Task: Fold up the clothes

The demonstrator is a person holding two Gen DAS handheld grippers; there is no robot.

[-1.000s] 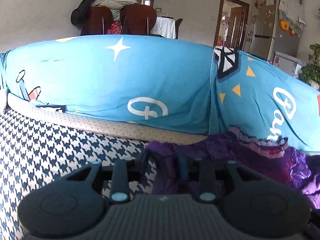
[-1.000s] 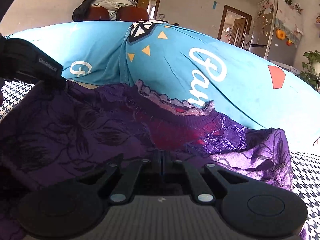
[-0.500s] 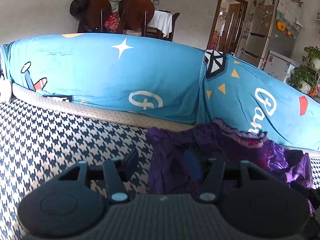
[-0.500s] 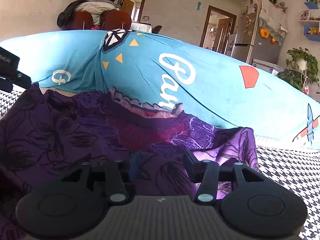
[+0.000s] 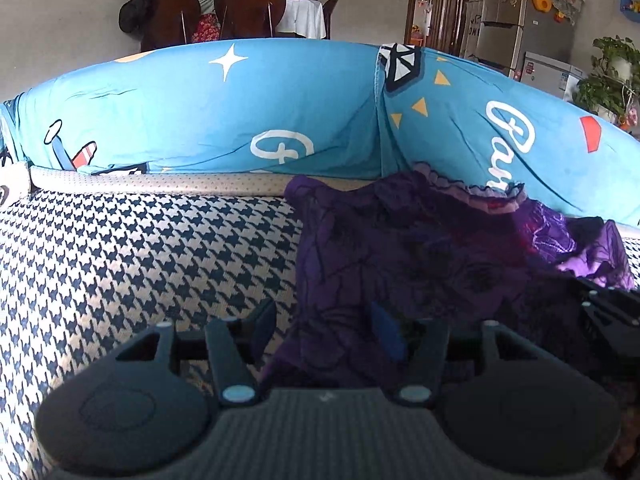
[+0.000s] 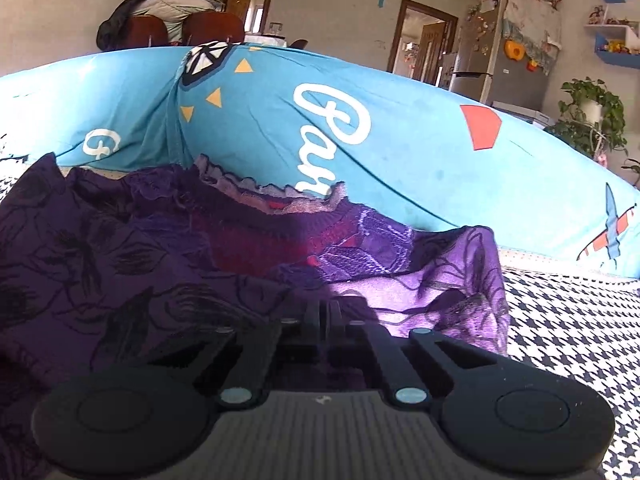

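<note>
**Purple top bunched on the sofa seat**

The purple garment (image 6: 240,264) lies rumpled against the blue cushions (image 5: 240,120). Right gripper (image 6: 322,316) is pinched tight on its near hem — likely to drag a fold. Left gripper (image 5: 324,328) straddles the side edge, spread wide.

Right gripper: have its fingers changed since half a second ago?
Yes. The right gripper, open half a second ago, is now shut on the purple garment lying before the blue cushion.
</note>
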